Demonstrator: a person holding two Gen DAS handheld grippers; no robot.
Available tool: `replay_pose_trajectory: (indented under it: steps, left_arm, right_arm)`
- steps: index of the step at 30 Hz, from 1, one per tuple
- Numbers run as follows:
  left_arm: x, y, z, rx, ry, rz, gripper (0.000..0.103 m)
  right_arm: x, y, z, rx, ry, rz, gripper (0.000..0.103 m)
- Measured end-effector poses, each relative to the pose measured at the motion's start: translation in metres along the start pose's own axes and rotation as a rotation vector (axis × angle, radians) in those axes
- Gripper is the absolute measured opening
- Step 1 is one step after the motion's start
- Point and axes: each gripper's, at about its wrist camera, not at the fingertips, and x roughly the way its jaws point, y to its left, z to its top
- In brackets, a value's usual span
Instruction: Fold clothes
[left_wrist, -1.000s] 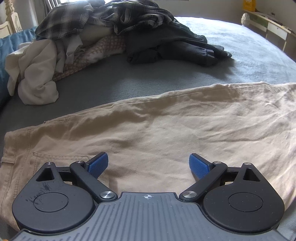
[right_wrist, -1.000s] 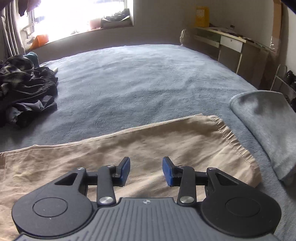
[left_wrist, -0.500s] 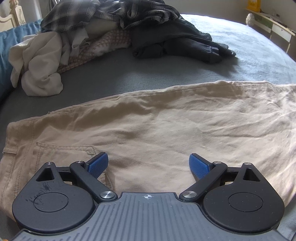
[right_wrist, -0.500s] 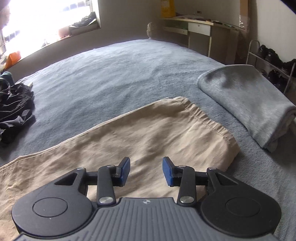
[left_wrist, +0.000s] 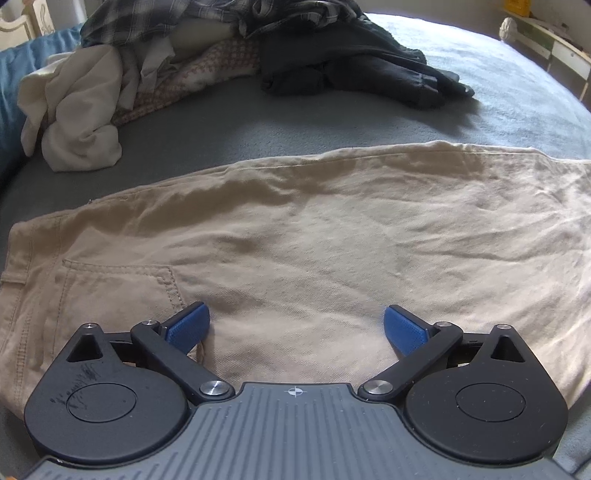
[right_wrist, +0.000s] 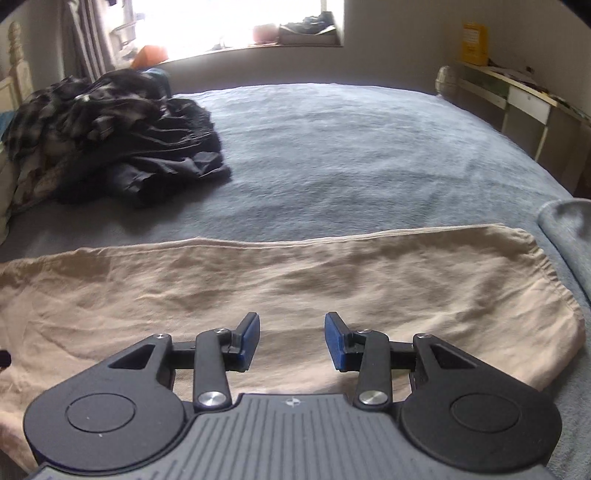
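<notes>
Beige trousers (left_wrist: 314, 236) lie flat across the grey bed, folded lengthwise, waistband and back pocket (left_wrist: 122, 288) at the left. My left gripper (left_wrist: 295, 325) hovers open over the seat area, near the pocket, nothing between its blue pads. In the right wrist view the leg part of the trousers (right_wrist: 295, 280) stretches across, with the hem (right_wrist: 554, 288) at the right. My right gripper (right_wrist: 291, 336) stands open above the lower leg, holding nothing.
A heap of unfolded clothes (left_wrist: 221, 48) lies at the back left of the bed, also seen as a dark plaid pile (right_wrist: 110, 136). A folded grey towel (right_wrist: 569, 229) sits at the right edge. A desk (right_wrist: 517, 96) stands along the right wall.
The right gripper's view has swung left, from the hem and grey towel toward the middle of the leg and the clothes pile. The left gripper has crept slightly forward over the trousers.
</notes>
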Motion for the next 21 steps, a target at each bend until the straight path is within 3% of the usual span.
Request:
replay_pose_trajectory:
  steps: [4, 7, 14, 17, 21]
  left_arm:
    - [0.001, -0.003, 0.0, -0.007, 0.005, 0.018, 0.103]
    - [0.001, -0.003, 0.001, -0.028, 0.017, 0.025, 0.103]
    - [0.003, -0.002, 0.003, -0.055, 0.045, 0.031, 0.103]
    - [0.003, -0.002, 0.003, -0.061, 0.05, 0.028, 0.103]
    - [0.004, -0.001, 0.003, -0.065, 0.055, 0.027, 0.103]
  right_arm:
    - [0.012, 0.007, -0.012, -0.053, 0.089, 0.01, 0.045]
    - [0.011, -0.002, -0.019, -0.036, 0.089, 0.02, 0.045]
    - [0.003, -0.042, -0.02, 0.108, 0.081, -0.053, 0.045]
    - [-0.007, -0.075, -0.024, 0.25, 0.043, -0.084, 0.046]
    - [-0.022, -0.144, -0.046, 0.619, -0.007, -0.068, 0.047]
